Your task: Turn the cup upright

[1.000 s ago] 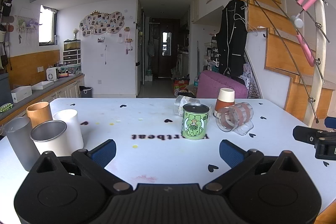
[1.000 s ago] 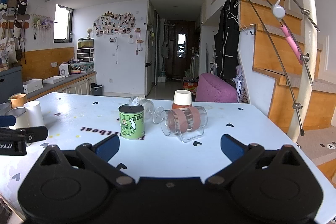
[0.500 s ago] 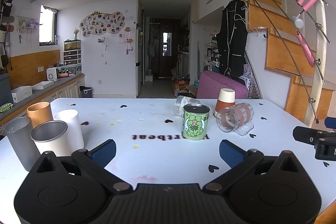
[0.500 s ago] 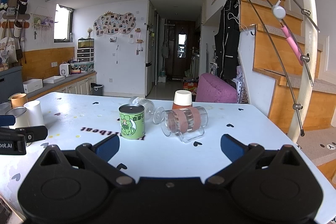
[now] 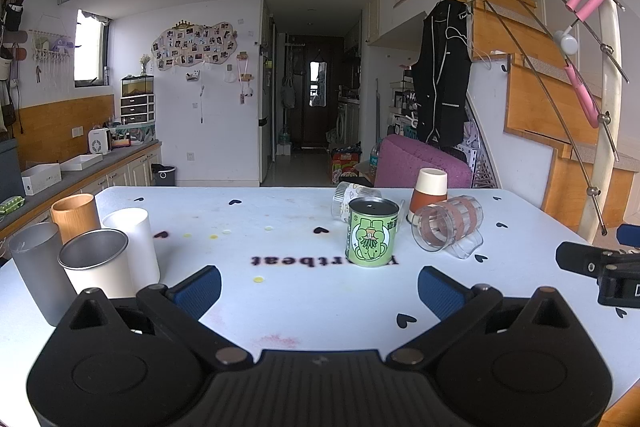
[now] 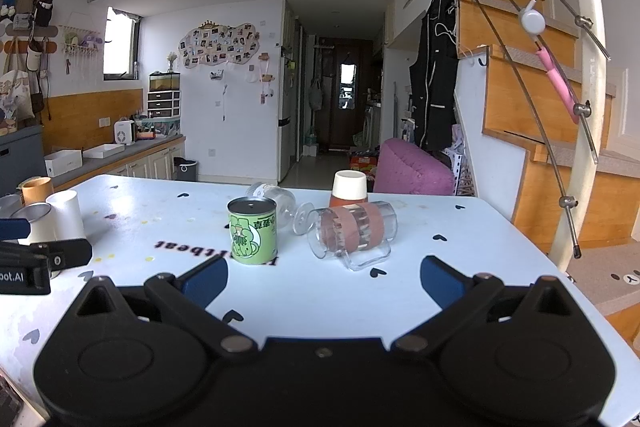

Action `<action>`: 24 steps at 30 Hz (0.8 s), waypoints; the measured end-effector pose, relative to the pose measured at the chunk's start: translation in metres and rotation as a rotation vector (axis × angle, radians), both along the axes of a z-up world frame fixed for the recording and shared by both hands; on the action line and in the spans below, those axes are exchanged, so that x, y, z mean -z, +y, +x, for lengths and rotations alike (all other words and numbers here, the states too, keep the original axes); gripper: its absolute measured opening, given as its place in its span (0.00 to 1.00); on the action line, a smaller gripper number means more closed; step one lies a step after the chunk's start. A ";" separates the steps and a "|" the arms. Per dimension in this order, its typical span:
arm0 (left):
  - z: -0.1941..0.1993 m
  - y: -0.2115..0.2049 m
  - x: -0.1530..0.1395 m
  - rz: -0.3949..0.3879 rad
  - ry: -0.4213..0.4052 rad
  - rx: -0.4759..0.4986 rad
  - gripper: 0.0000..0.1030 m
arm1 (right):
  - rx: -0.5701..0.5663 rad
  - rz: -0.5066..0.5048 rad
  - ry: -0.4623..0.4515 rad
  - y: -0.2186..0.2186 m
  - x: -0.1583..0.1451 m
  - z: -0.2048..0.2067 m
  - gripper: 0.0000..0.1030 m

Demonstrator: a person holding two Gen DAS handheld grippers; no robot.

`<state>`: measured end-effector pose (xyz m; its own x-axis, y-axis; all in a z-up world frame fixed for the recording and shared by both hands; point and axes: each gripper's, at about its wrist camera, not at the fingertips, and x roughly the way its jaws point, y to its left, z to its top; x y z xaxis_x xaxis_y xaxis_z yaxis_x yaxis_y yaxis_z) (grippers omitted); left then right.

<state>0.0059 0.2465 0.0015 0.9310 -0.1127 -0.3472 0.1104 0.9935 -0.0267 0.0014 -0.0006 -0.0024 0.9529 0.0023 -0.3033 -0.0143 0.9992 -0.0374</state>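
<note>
Cups at far left: four upright ones cluster left of your left gripper (image 5: 319, 285), beside its left finger: grey tumbler (image 5: 38, 269), wooden cup (image 5: 76, 217), steel cup (image 5: 100, 263) and white cup (image 5: 132, 239); the steel one looks empty, the others' insides are hidden.
Left gripper: your jaws stand wide apart, holding nothing, over the white table (image 5: 280, 227).
Green tin (image 5: 372, 231): upside down, ahead of your left jaws, slightly right of their midline; closed end up.
Small clear jar (image 5: 354, 195): on its side just behind the tin; contents unclear.
Clear mug (image 6: 352, 229): the one to flip; it lies on its side, mouth facing left, handle on the table, ahead between your right jaws; a brown band wraps it, nothing inside.
Paper cup (image 6: 350, 189): inverted, just behind the mug.
Right gripper (image 6: 324, 281): your jaws are spread wide, gripping nothing, well short of the mug.
</note>
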 end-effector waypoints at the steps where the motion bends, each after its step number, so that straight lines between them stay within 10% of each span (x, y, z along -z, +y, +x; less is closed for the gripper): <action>1: 0.000 0.000 0.000 0.000 0.000 0.000 1.00 | 0.000 0.000 -0.001 0.000 0.000 0.000 1.00; 24: 0.000 0.000 0.001 0.000 0.000 0.000 1.00 | -0.005 -0.003 0.001 0.006 0.001 0.000 1.00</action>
